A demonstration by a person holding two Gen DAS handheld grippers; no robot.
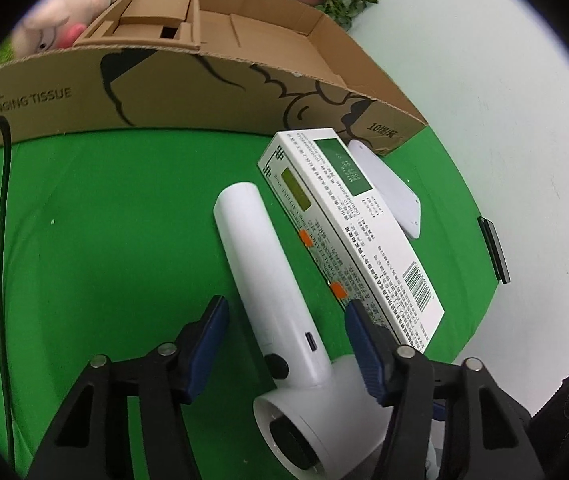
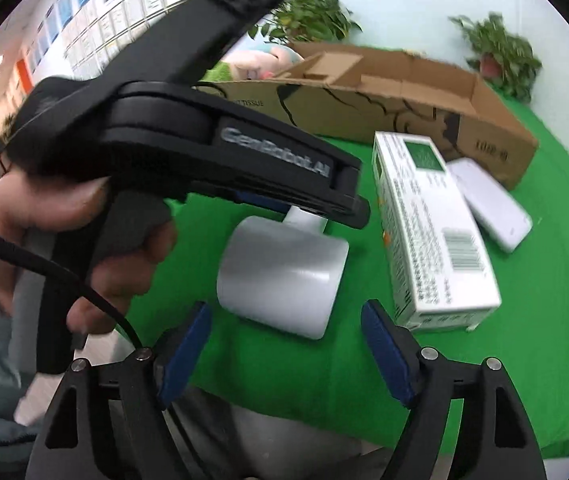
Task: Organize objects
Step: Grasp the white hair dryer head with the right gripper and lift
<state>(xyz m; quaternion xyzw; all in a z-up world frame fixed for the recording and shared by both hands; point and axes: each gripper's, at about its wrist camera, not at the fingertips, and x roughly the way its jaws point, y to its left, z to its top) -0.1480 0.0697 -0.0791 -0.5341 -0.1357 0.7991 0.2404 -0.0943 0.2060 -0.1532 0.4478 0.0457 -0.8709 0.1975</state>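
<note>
- Nearest the left wrist lens, you're straddling the white hair dryer (image 1: 274, 300) with the left gripper (image 1: 284, 344). The jaws are spread wide, one blue pad on each side of the handle, and neither pad looks like it's touching yet, so nothing's being gripped.
- The dryer is lying flat on the green cloth (image 1: 104, 220), nozzle end down at about 6 o'clock in the left view and the handle running up toward 12 o'clock. In the right wrist view the barrel is sitting dead center, with the left gripper body hanging over the handle.
- The white printed box (image 1: 348, 232) is lying just beside the dryer at about 2 o'clock, and your right-hand pad is sitting really close to its near corner. A flat white device (image 1: 388, 188) is poking out from behind the box.
- The right gripper (image 2: 284, 348) is hanging back with its jaws released too, holding nothing, pointing at the dryer's barrel from the near side.
- The open cardboard box (image 1: 204, 80) is sitting up at 12 o'clock, with a pink plush toy (image 1: 60, 20) behind it at 11 o'clock. My guess is that carton is where stuff is going.
- So I'd say you're at the grab-the-dryer step, not closed yet.
- Next move looks like it's calling for a squeeze on the handle while keeping that right pad from snagging the printed box, then a lift toward 12 o'clock. The heavy head might be wanting to tip it, so grip firm.
</note>
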